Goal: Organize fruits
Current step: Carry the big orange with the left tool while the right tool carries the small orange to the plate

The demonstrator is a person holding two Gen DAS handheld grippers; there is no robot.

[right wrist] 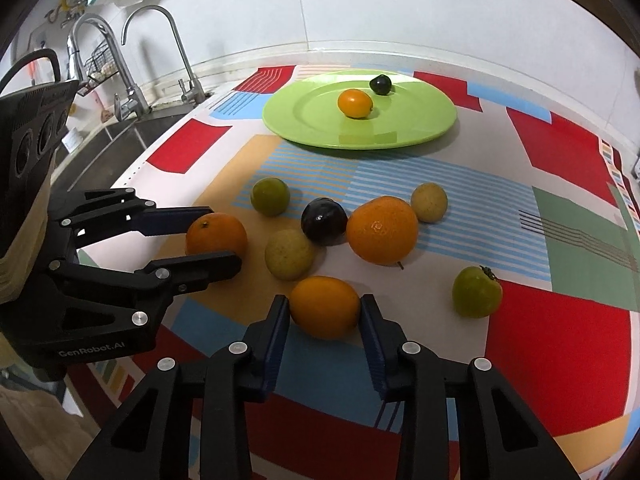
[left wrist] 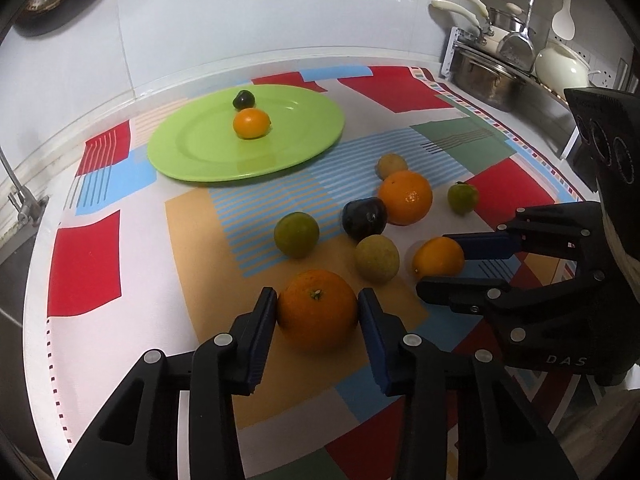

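— Why are both grippers down low?
— To grab fruit. The left gripper [left wrist: 317, 307] fingers hug the near orange [left wrist: 317, 309]. The right gripper [right wrist: 325, 309] fingers hug a small orange [right wrist: 325, 306] on the tabletop.
— Where do they go?
— Probably the far green plate [right wrist: 420, 128].

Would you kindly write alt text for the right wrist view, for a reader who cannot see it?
The right gripper has its fingers on either side of a yellow-orange fruit on a colourful cloth, while the left gripper brackets an orange. Five more fruits lie between them and a green plate holding two small fruits.
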